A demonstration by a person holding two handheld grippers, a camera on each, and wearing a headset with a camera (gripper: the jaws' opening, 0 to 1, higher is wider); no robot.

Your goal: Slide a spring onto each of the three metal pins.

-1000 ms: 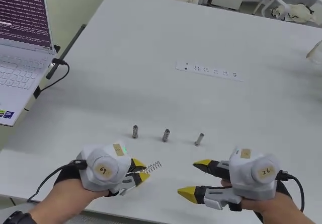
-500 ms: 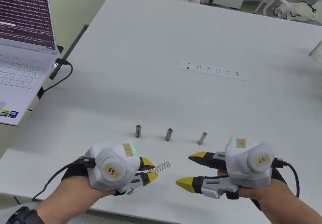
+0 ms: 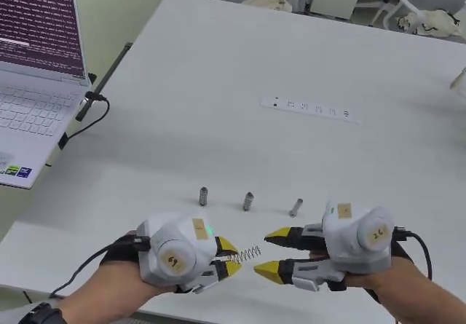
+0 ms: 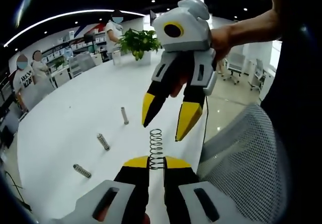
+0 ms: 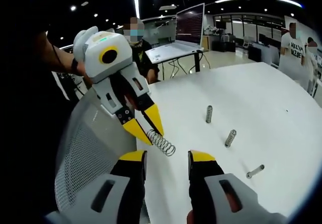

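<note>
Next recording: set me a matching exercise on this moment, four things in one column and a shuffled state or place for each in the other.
Things
1. left gripper
2. right gripper
3. rightmost pin
4. laptop

States or places
A. bare, nothing slid onto it
B. open, jaws apart
C. far left of the head view, screen lit
D. shut on a spring

Pairs: 1-D, 2-B, 3-A, 4-C
</note>
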